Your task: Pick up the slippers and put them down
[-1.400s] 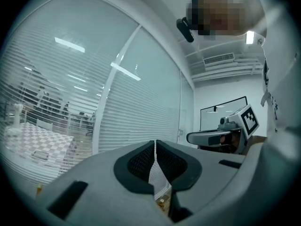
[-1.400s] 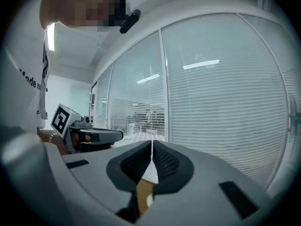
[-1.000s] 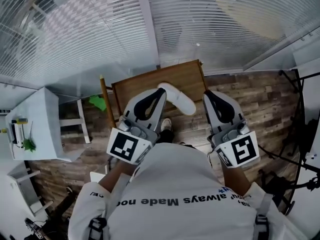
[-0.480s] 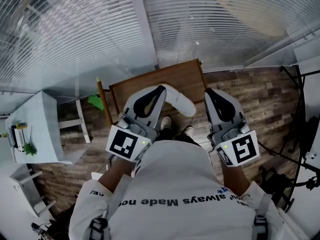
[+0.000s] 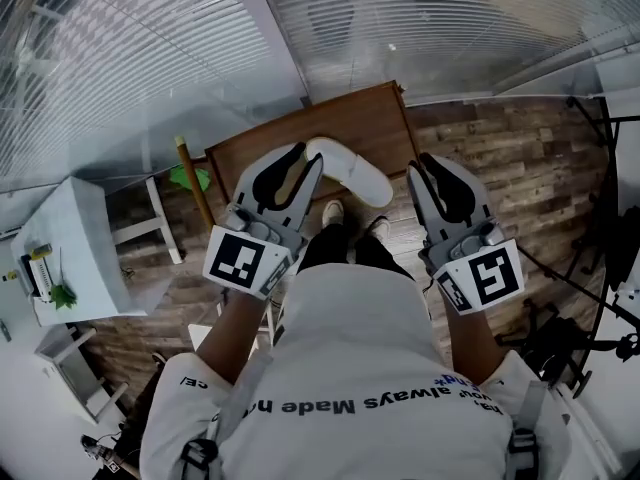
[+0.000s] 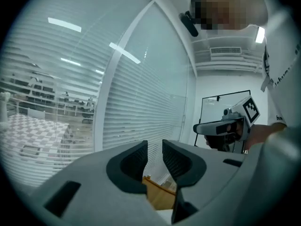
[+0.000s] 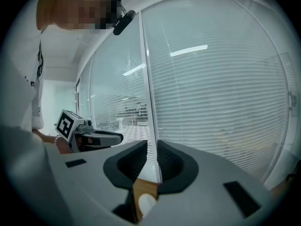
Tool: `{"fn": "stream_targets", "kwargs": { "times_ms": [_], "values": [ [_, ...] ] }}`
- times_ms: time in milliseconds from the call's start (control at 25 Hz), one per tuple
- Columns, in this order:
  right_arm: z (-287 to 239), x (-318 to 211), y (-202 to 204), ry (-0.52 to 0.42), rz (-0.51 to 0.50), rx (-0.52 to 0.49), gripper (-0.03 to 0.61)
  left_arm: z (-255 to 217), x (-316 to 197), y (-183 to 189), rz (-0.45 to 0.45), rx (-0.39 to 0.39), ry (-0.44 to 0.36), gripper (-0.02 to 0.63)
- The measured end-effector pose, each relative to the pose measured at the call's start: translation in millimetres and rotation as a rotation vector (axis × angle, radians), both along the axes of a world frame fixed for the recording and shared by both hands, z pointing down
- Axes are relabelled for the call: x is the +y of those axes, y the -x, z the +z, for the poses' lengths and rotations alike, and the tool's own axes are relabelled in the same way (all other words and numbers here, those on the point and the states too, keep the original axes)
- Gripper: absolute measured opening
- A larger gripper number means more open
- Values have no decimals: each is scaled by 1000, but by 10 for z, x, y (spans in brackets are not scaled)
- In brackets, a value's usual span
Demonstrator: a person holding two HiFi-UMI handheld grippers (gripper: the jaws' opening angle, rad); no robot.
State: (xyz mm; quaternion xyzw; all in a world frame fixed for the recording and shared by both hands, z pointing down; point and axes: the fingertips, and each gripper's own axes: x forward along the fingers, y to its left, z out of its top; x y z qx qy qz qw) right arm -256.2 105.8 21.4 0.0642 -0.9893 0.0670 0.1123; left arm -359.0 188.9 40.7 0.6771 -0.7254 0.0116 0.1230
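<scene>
Left gripper (image 6: 154, 147): jaws just opening to a narrow gap, empty.
Right gripper (image 7: 150, 147): jaws just opening, narrower gap, empty.
Slipper (image 5: 352, 171): 1 white, on wooden counter (image 5: 372, 128), beside left gripper.
Progress: apparently 0 lifted; pick-up and put-down remain.

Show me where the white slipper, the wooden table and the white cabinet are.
white slipper (image 5: 352, 174), head view, its middle.
wooden table (image 5: 375, 118), head view, bare top.
white cabinet (image 5: 85, 230), head view, bare face.
</scene>
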Motion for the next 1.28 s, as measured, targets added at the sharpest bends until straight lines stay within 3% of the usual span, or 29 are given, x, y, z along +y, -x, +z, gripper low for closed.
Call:
{"fn": "stream_targets", "kwargs": {
  "times_ms": [360, 760, 1280],
  "values": [
    [984, -210, -180, 147, 70, 121, 124, 1212, -20, 252, -40, 80, 217, 153],
    [2341, -276, -475, 335, 141, 264, 199, 2509, -31, 376, -49, 252, 368, 227],
    [3935, -119, -796, 577, 219, 370, 236, 4013, 49, 542, -23, 371, 527, 278]
  ]
}}
